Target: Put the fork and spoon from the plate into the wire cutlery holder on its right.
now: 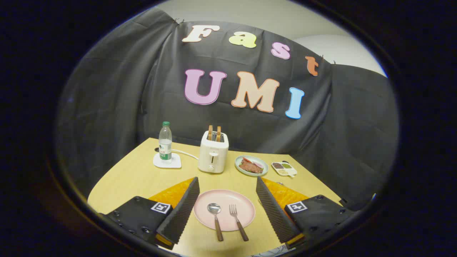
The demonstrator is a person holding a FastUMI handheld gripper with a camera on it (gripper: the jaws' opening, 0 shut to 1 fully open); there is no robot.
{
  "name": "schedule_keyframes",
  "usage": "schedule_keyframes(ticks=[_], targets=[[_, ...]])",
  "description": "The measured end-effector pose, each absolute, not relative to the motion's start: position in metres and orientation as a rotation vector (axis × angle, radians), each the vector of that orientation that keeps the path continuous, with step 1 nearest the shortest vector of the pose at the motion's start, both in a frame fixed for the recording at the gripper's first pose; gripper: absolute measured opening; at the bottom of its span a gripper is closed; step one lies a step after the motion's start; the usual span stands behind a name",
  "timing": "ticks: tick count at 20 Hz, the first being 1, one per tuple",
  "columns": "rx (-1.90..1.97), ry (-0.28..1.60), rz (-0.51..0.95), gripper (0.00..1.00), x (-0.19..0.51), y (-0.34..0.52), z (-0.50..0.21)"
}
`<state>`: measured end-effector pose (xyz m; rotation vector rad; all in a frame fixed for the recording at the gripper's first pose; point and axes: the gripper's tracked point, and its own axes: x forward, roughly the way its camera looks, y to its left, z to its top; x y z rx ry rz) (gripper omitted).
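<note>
Cutlery waiting on pink plate as tool hangs open above it

Spoon and fork are lying side by side on a round pink plate [224,208], which is sitting on a pale yellow wooden surface [135,175] inside the booth. The metal spoon with a brown handle [215,220] is resting on the plate's left half, bowl pointing away from the camera, and the metal fork with a brown handle [238,221] is lying just beside it on the right, tines pointing the same way. Both handles are reaching past the plate's near rim onto the surface. The tool [227,194] is hovering over them with its two fingers spread wide, one on each side of the plate, gripping nothing; the cutlery is showing in the gap between them.

Beyond the plate, a white two-slot toaster [213,154] is standing with two slices of toast poking up from its slots. To its left, a clear plastic water bottle with a green cap [165,142] is standing upright on a white square coaster [167,162]. To the toaster's right, a pale green plate of sliced food [251,165] is sitting, and just beside that a small white divided dish holding dark and green seasonings [284,168]. The wire cutlery holder cannot be made out behind the right finger.
</note>
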<state>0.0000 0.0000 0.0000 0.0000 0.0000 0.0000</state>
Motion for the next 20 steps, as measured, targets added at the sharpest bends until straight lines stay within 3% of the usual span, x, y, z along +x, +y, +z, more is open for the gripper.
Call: schedule_keyframes(ticks=[20], targets=[[-0.028, 0.056, 0.123, 1.0, 0.009, -0.016, -0.036]])
